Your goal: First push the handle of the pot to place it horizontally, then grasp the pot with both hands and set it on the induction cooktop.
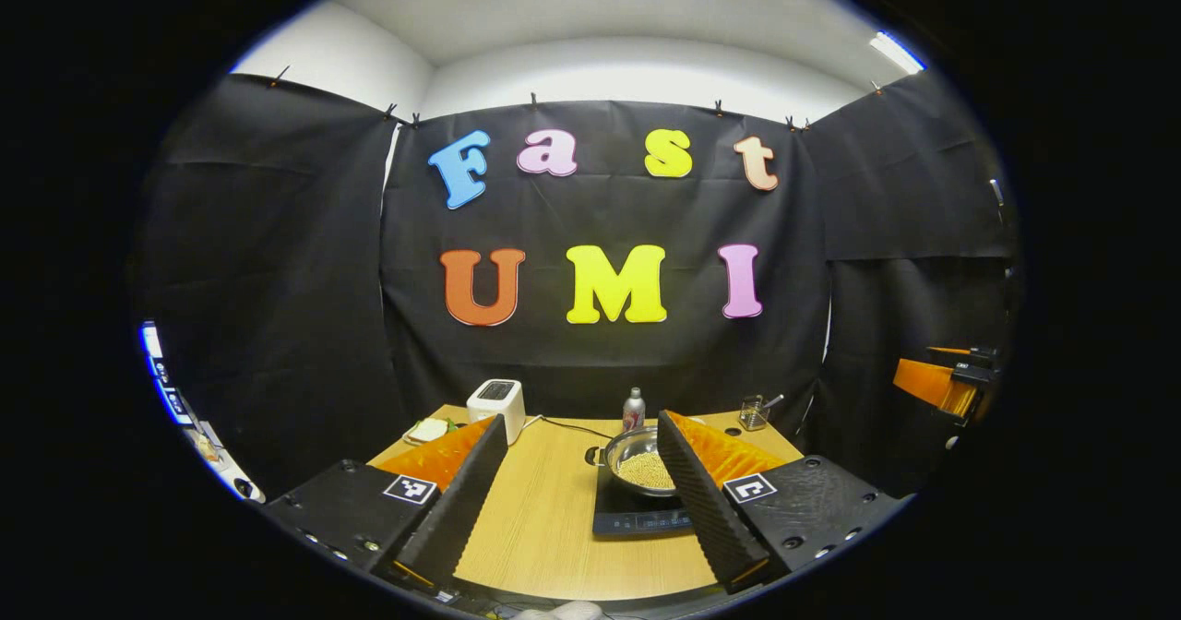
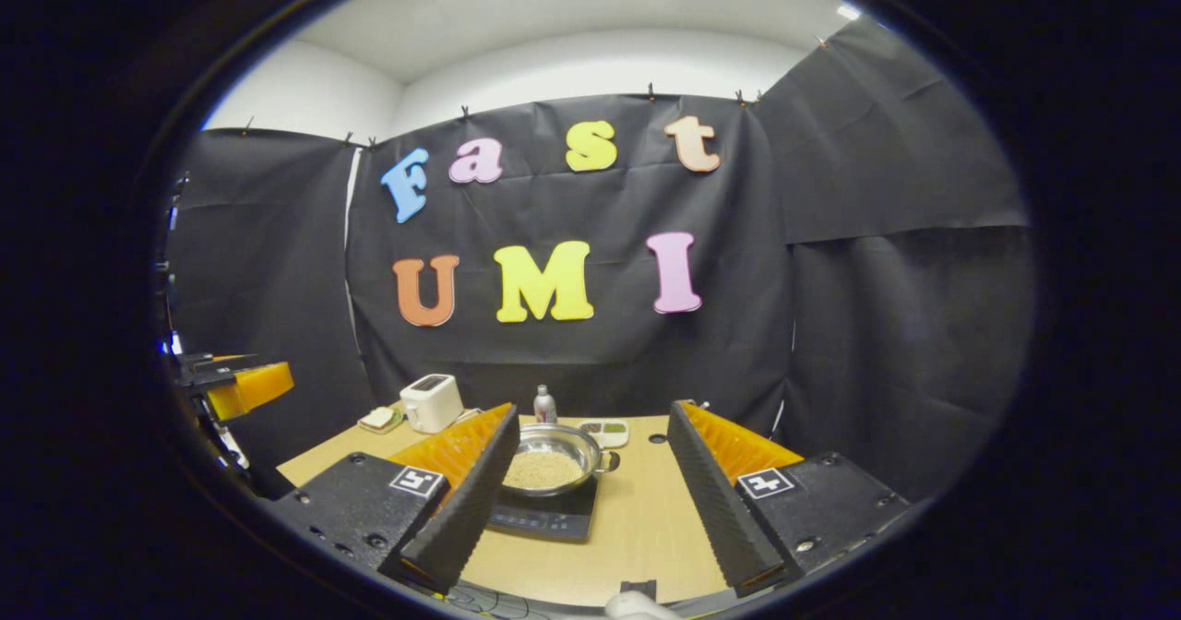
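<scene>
From my remote station I find the pot (image 2: 552, 460) seated on the induction cooktop (image 2: 544, 516), near the middle of the wooden table (image 2: 646, 528). The pot is a shallow, round, polished metal vessel with a bright reflective rim, filled with a pale, grainy mass. In the right gripper view a short stub handle juts from its right side; in the left gripper view a similar dark stub shows on its left side (image 1: 593, 457). The cooktop is a flat, dark, glossy slab with a control strip along its near edge.

The left gripper (image 1: 583, 486) hangs back from the table with its jaws spread wide and nothing between them; its inner faces are ribbed. I see the right gripper (image 2: 592, 491) likewise parted and holding nothing, well apart from the pot.

Behind the pot stands a small bottle (image 2: 545, 405) with a light cap. A white, boxy toaster (image 2: 431, 402) sits at the far left of the table, with a small plate (image 2: 378, 419) just beside it. A glass cup (image 1: 754, 411) stands at the far right corner in the left gripper view. The table surface is light wood grain, smooth and matt.
</scene>
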A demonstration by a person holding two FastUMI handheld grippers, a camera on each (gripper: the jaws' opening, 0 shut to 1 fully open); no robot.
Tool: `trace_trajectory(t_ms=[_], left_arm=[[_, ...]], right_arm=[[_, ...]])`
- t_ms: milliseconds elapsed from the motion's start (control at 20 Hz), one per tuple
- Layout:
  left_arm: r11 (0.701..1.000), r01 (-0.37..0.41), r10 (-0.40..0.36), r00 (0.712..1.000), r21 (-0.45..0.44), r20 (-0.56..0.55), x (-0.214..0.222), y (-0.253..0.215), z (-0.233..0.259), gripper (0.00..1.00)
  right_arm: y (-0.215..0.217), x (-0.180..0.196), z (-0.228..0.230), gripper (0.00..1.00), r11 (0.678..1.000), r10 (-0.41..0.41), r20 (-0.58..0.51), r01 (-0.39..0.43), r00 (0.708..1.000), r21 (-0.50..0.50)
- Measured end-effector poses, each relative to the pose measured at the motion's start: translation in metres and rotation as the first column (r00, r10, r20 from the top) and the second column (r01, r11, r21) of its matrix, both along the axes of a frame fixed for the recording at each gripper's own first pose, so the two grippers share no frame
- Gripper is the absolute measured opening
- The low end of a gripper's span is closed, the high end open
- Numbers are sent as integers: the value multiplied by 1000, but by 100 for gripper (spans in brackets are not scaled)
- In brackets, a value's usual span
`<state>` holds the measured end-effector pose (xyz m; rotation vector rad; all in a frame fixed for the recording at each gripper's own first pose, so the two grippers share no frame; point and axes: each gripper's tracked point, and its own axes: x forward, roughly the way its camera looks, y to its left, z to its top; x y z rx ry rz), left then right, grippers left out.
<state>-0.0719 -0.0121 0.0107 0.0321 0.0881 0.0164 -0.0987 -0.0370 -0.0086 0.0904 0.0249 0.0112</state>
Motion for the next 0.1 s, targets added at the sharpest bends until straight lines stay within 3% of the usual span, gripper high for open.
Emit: trace_trajectory(t_ms=[100], left_arm=[[1000, 2, -2, 1000, -4, 0, 18, 6, 2, 97]], right_arm=[[4, 17, 7, 100, 1000, -11, 8, 12, 1000, -10]])
